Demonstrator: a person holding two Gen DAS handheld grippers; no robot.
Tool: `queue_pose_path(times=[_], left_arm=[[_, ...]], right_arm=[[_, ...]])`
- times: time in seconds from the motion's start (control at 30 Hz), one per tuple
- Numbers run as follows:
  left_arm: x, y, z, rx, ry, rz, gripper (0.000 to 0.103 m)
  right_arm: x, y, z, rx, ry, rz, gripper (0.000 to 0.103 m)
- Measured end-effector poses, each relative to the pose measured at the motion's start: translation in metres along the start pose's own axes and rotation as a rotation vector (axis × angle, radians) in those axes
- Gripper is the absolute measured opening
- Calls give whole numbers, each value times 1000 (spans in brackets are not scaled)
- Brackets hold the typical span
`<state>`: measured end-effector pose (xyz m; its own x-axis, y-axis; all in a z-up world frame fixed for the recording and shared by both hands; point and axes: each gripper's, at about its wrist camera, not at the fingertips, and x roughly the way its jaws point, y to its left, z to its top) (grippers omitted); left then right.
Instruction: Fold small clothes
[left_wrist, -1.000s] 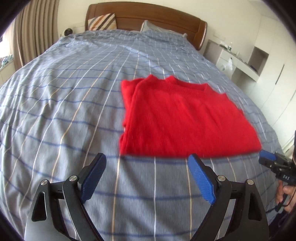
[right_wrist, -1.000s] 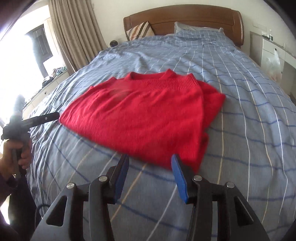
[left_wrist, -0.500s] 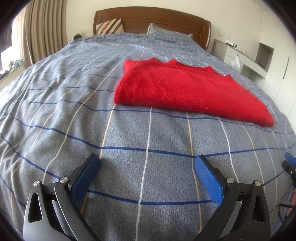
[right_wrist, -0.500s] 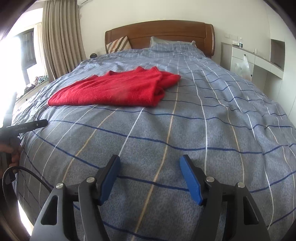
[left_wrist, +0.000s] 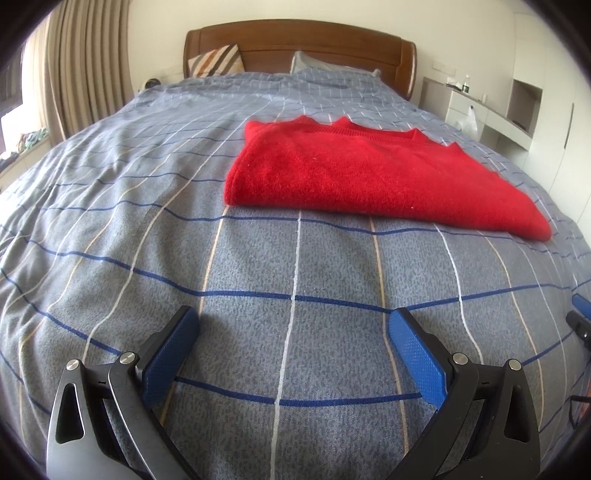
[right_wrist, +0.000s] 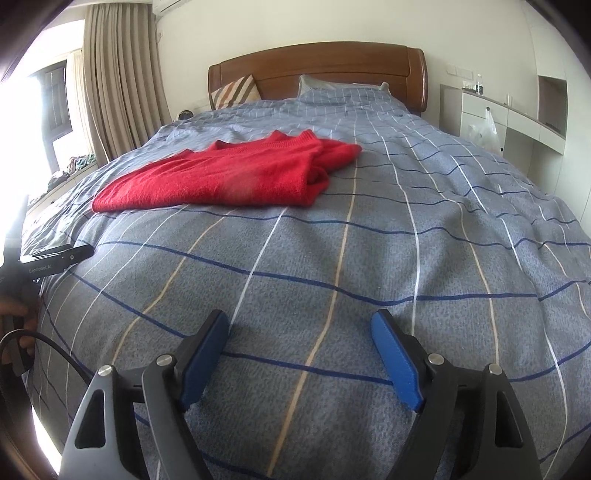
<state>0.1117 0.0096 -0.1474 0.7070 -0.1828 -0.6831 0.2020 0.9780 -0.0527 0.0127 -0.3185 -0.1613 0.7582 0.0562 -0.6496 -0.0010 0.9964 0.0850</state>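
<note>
A folded red sweater (left_wrist: 369, 177) lies flat on the blue checked bedspread (left_wrist: 184, 240), ahead and right in the left wrist view. It also shows in the right wrist view (right_wrist: 229, 177), ahead and left. My left gripper (left_wrist: 291, 325) is open and empty, low over the bedspread, well short of the sweater. My right gripper (right_wrist: 301, 328) is open and empty, also low over the bedspread (right_wrist: 424, 240) and apart from the sweater. The left gripper's body (right_wrist: 55, 258) shows at the left edge of the right wrist view.
A wooden headboard (left_wrist: 303, 40) with pillows (left_wrist: 214, 64) stands at the far end. Curtains (left_wrist: 85, 74) hang on the left. A white desk and cabinets (left_wrist: 491, 110) stand on the right. The near edge of the bed is under both grippers.
Both grippers have drawn back from the sweater and dropped lower over the bedspread. The sweater lies folded and unmoved. Both stay open.
</note>
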Motion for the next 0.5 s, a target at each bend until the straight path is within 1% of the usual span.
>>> queue_pose_path(times=[0.5], left_arm=[[2, -1, 1, 3, 14, 3, 102]], right_arm=[[4, 3, 2, 1, 11, -14, 82]])
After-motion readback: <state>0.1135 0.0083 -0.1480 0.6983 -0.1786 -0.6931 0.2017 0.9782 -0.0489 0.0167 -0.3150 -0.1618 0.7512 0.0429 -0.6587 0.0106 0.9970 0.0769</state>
